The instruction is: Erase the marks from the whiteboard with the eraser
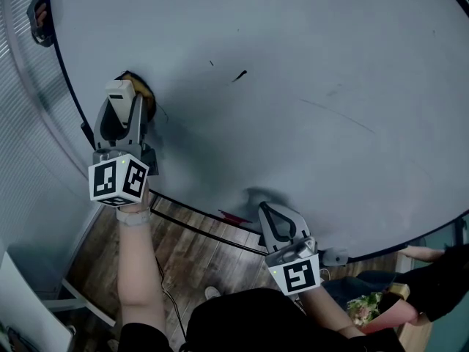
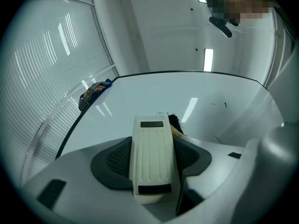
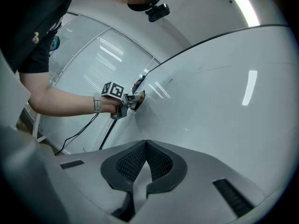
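Head view: your left gripper [image 1: 123,103] has the eraser [image 1: 119,92] clamped and set against the whiteboard [image 1: 308,64], left of frame
In the left gripper view your jaws are closed on the cream eraser body, its dark felt edge at the board just beside thin scribbles [image 2: 161,113]. Back in the head view, short dark marks [image 1: 239,75] sit to the right of the eraser, apart from it, in the upper middle. Your right gripper [image 1: 278,222] hangs low in the centre by the board's bottom edge, and the right gripper view shows its jaws pressed together
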A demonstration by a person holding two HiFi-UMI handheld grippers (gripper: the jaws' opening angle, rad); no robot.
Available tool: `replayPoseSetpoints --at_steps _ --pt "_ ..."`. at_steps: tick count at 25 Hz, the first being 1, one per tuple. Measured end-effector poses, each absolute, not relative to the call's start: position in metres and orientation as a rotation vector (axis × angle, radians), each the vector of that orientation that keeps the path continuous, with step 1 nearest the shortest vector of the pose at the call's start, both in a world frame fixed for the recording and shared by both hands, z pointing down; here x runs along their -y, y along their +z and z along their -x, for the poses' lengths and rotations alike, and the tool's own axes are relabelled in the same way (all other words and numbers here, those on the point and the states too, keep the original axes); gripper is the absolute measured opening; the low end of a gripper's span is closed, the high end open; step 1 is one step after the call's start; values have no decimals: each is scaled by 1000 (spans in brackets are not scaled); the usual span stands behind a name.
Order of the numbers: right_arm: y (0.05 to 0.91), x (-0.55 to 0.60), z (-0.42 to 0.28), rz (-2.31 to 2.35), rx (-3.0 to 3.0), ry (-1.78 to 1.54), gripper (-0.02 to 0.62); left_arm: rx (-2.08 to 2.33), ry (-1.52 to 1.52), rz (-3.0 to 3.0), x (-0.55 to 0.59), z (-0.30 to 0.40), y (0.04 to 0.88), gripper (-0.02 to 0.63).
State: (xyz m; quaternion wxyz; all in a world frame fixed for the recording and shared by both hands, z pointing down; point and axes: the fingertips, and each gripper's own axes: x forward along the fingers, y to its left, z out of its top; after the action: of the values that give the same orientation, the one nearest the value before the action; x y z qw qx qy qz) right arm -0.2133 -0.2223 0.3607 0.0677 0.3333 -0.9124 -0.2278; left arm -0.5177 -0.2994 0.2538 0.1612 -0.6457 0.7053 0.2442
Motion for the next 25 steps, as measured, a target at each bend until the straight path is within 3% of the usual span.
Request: replayPoseSetpoints --at_steps 25 --pt "346 205 133 -1112 2757 -685 28 -1863 762 1891 289 407 185 256"
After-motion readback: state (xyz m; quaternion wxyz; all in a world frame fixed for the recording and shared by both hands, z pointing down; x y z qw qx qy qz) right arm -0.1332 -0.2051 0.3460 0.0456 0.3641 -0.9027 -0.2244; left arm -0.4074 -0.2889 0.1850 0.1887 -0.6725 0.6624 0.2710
